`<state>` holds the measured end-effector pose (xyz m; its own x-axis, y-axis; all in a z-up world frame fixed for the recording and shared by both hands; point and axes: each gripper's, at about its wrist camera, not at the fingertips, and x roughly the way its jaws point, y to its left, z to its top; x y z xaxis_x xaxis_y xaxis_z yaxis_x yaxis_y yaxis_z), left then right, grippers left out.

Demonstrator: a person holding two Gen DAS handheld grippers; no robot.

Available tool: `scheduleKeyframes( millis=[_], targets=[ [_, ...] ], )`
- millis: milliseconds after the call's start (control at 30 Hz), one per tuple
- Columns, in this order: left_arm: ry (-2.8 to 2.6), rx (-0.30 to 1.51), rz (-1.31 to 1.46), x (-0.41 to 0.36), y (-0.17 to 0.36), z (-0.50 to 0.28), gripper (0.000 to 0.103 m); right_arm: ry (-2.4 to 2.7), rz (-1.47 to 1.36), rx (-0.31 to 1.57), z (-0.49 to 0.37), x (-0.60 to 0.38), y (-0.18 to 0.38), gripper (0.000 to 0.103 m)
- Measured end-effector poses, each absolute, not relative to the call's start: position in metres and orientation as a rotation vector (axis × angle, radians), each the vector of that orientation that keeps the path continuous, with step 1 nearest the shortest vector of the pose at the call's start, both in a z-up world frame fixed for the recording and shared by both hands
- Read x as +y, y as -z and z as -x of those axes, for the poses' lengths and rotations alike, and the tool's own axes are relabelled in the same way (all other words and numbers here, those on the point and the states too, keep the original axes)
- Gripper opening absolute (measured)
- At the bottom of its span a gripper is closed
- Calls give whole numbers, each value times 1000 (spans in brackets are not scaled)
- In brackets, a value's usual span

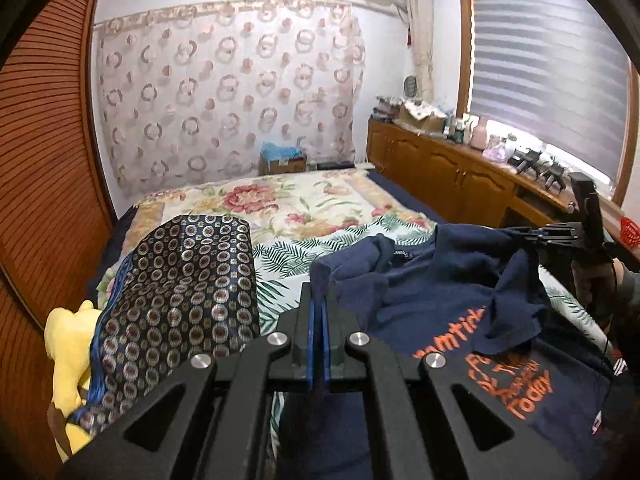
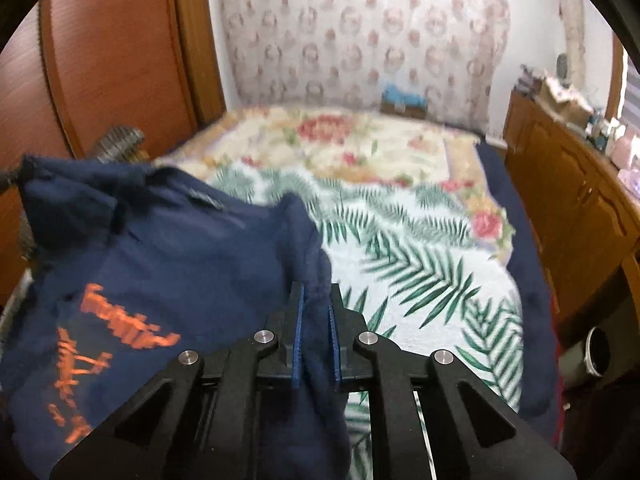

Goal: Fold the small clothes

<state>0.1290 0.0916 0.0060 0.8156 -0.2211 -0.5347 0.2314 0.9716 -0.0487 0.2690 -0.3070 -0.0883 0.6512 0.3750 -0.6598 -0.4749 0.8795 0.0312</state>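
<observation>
A navy T-shirt (image 1: 432, 280) with orange lettering hangs bunched between both grippers above the bed. In the left wrist view my left gripper (image 1: 319, 300) is shut on a fold of its edge, the blue pads nearly touching. Farther right, my right gripper (image 1: 518, 235) pinches another part of the shirt, with a gloved hand (image 1: 592, 284) behind it. In the right wrist view the right gripper (image 2: 316, 294) is shut on a thick bunch of the navy T-shirt (image 2: 168, 248), which drapes down to the left. The shirt's lower half is hidden under the grippers.
The bed (image 1: 320, 208) has a floral and green-leaf cover. A dark patterned cushion (image 1: 180, 288) and a yellow plush toy (image 1: 68, 344) lie on its left. A wooden cabinet (image 1: 460, 172) with clutter runs along the right; a slatted wardrobe door (image 1: 44, 152) stands on the left.
</observation>
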Motion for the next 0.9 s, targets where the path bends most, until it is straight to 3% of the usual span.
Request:
scheduleKeyframes(
  millis=[267, 700, 900],
  targets=[
    [234, 515, 43, 105, -8, -41, 1, -519, 134, 578, -174, -321, 36, 7],
    [194, 552, 87, 118, 1, 63, 1, -526, 110, 596, -46, -361, 27, 7],
    [151, 614, 65, 123, 17, 69, 20, -535, 130, 683, -25, -369, 41, 8]
  ],
)
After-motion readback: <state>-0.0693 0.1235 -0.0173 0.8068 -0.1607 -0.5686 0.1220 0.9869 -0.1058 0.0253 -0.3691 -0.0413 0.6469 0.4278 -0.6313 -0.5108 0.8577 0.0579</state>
